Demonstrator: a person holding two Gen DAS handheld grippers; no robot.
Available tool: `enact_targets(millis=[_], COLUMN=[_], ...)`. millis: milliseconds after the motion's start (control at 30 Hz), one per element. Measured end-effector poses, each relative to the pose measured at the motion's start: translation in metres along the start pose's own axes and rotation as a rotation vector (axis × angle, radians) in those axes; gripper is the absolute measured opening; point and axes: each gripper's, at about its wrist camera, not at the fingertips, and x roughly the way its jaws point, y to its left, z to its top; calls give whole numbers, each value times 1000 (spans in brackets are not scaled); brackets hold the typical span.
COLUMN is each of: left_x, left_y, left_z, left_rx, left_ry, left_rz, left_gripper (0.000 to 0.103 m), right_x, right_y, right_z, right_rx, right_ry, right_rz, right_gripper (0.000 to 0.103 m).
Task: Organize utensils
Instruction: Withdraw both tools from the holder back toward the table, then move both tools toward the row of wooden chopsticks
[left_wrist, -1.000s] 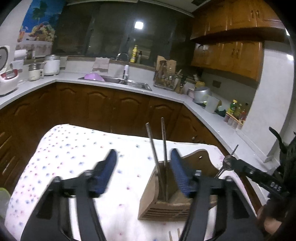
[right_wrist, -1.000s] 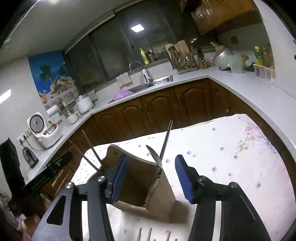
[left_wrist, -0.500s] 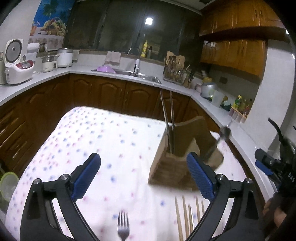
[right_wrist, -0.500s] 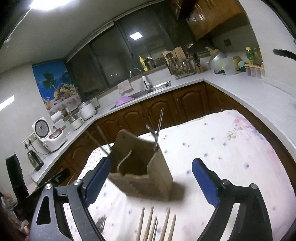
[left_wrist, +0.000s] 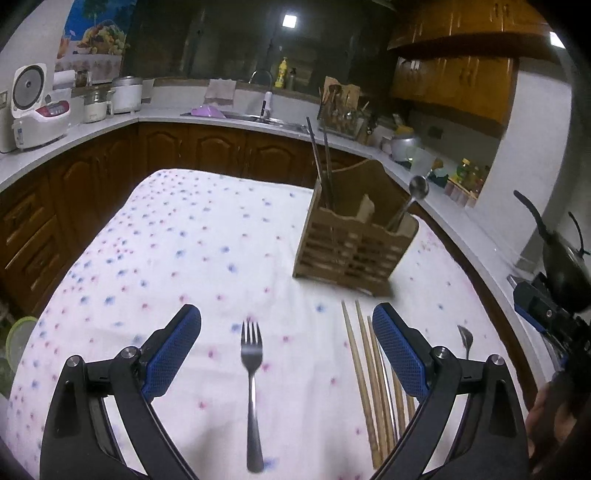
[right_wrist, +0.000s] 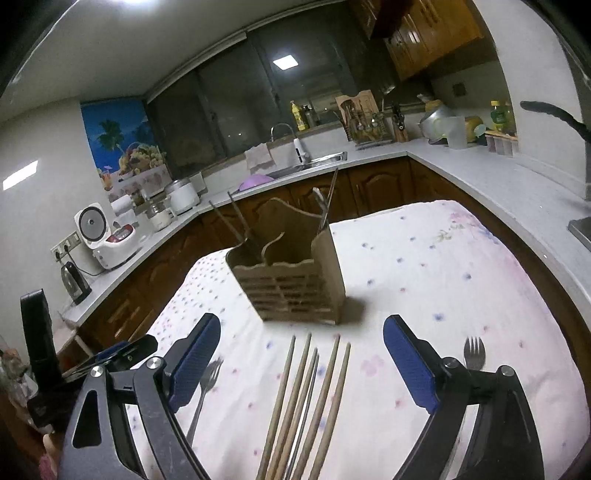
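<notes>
Task partly done: wooden holder (left_wrist: 354, 243) on the worktop (left_wrist: 184, 236) already has dark chopsticks (left_wrist: 321, 162) and a spoon (left_wrist: 410, 199) standing in it. Left to sort: fork (left_wrist: 252, 384), bundle of wooden chopsticks (right_wrist: 306, 402), second fork (right_wrist: 474, 352), all lying flat near the holder. Left tool (left_wrist: 286, 354) jaws wide apart, empty, fork between them. Right tool (right_wrist: 301, 362) also apart, empty, over the chopsticks. Only the right view shows the second fork's tines; the left view shows the spoon bowl.
</notes>
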Motion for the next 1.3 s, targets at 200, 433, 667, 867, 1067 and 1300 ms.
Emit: enact_targets(millis=[200, 433, 667, 867, 1067, 1300], left_x=[-10, -8, 9, 31, 56, 100], left_y=[1, -1, -8, -10, -15, -34], left_z=[-11, -18, -17, -16, -12, -6], left_rx=[6, 14, 34, 38, 40, 82], left_ry=[19, 61, 118, 173, 218, 300], left_rz=[6, 8, 16, 15, -8, -43], left_gripper=[96, 96, 96, 96, 95, 78], right_x=[-14, -14, -3, 13, 35, 78], right_y=[1, -3, -9, -17, -28, -39], right_z=[-17, -28, -31, -30, -26, -21], right_rx=[-4, 0, 9, 21, 38, 67], right_ry=[0, 38, 68, 95, 140, 232], right_rz=[-21, -23, -30, -23, -17, 1], right_gripper=[91, 91, 91, 90, 72, 35])
